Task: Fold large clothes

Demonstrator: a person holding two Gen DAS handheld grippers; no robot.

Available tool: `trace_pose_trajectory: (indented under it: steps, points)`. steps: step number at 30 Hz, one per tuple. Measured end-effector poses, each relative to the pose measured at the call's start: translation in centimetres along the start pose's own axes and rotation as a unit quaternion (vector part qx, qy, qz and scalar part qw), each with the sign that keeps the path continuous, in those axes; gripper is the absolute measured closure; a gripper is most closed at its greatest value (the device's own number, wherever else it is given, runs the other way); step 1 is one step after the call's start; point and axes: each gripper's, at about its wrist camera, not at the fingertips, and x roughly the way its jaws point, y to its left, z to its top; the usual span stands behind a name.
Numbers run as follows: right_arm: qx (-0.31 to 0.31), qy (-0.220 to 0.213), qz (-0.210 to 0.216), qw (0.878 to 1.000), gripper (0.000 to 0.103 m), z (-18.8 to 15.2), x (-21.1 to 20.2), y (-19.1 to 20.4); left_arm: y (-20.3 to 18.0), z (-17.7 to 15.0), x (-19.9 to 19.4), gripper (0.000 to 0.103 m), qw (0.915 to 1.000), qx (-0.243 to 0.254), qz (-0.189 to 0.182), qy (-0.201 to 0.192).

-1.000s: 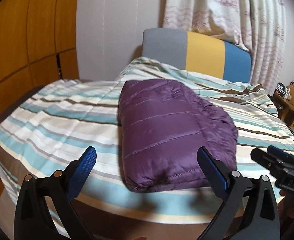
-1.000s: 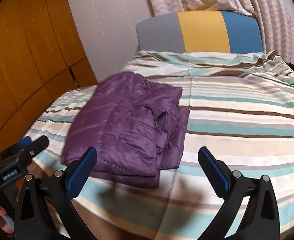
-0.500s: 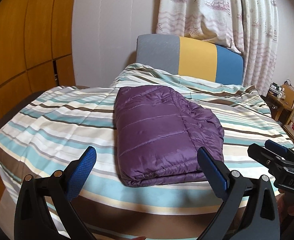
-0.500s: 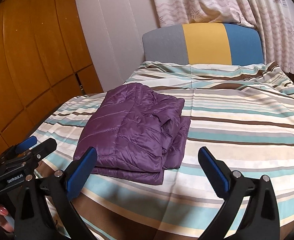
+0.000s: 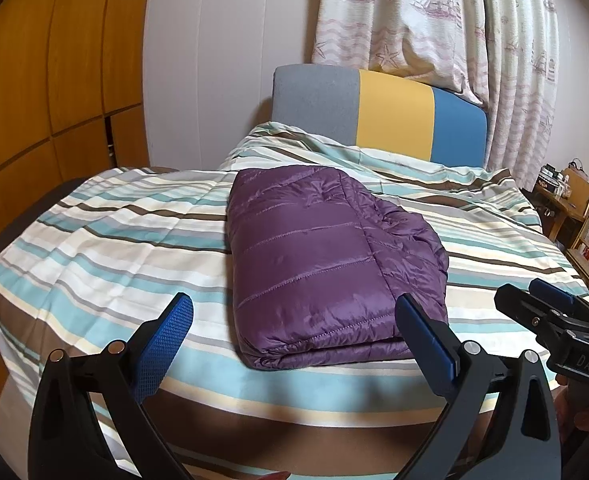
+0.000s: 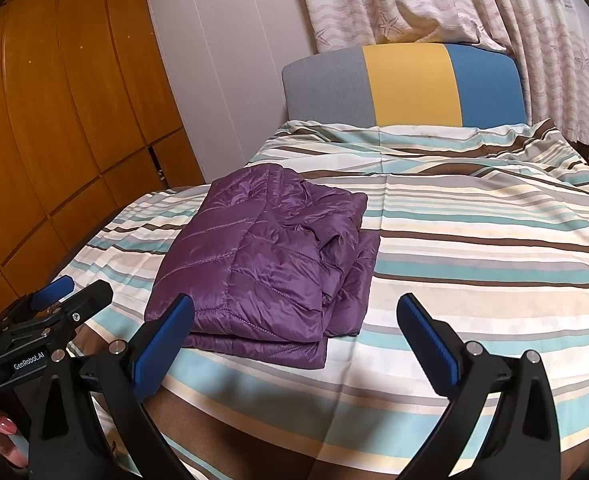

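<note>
there, folded purple jacket (image 5: 326, 264) on bed (image 5: 106, 240) — untouched.

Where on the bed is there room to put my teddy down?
The biggest bare patch is the striped cover between the folded purple jacket and the bed's far side, up toward the headboard. A smaller patch lies between the jacket and the wooden wall panels. The near edge is crowded: both open hand-held grippers, left and right, sit there.
</note>
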Motion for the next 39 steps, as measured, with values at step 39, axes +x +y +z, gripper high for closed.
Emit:
trace_pose_trajectory:
  steps: [39]
  points:
    - [0.012,0.013,0.002,1.0,0.002,-0.21,0.45,-0.17,-0.38,-0.79,0.88,0.003,0.9999,0.002,-0.01,0.014]
